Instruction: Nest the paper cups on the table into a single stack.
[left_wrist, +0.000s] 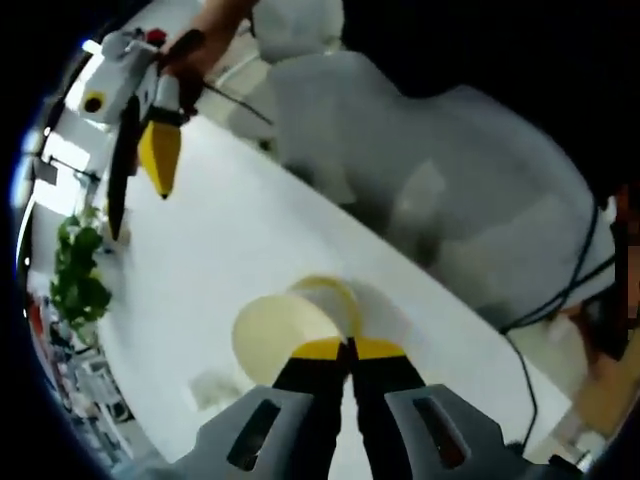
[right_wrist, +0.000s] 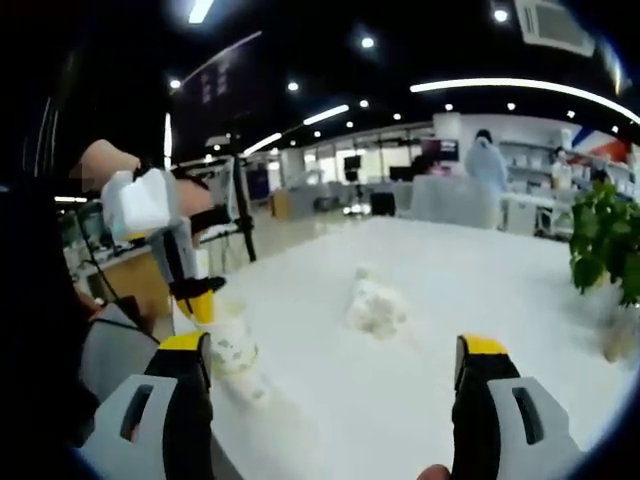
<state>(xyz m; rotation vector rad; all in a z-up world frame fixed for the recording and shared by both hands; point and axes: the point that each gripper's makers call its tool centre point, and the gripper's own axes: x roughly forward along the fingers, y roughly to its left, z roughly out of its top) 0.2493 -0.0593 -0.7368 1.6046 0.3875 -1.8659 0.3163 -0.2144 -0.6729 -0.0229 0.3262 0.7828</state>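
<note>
Paper cups, thin and crushable, sit nested at 6 o'clock on the white desk, left gripper jaws pinched on the rim; right gripper jaws wide apart, empty.

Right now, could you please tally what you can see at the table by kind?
Paper cups: 2, judging by two rims, one nested in the other
Grippers: 2, left gripper shut on the cups, right gripper open
Potted plant: 1
Crumpled white lump: 1
Total: 6
</note>
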